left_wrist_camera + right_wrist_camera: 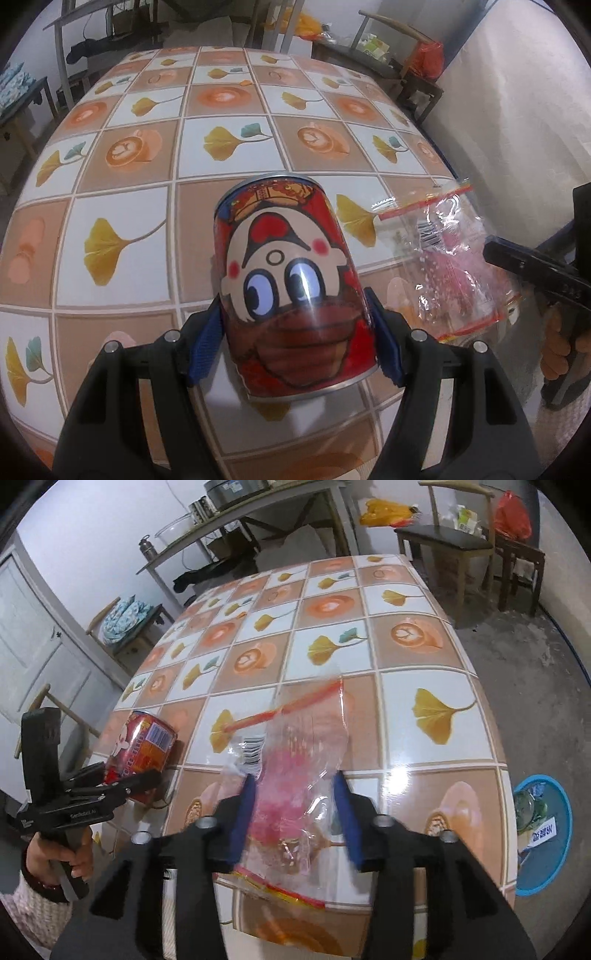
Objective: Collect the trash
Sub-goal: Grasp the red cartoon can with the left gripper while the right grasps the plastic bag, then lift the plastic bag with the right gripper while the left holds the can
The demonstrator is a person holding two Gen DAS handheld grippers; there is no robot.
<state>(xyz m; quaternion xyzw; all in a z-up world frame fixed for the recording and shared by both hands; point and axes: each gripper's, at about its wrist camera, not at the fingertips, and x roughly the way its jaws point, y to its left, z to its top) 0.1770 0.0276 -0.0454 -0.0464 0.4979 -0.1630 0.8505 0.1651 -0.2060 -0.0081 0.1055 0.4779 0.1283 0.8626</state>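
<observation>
A red drink can point(291, 280) with a cartoon face sits tilted between the blue pads of my left gripper point(295, 314), which is shut on it just above the tiled tabletop point(147, 166). The right wrist view shows the same can point(147, 746) at the left, in that gripper point(122, 786). A crumpled clear plastic bag point(295, 768) with red-orange edges and pink print lies between the blue pads of my right gripper point(295, 790). Those pads stand apart and do not squeeze it. From the left wrist the bag point(454, 266) shows near the table's right edge.
A blue bin point(565, 812) holding some trash stands on the floor off the table's right side. Wooden chairs point(461, 542) with coloured bags are beyond the far end. A person's hand point(55, 853) grips the left tool's handle.
</observation>
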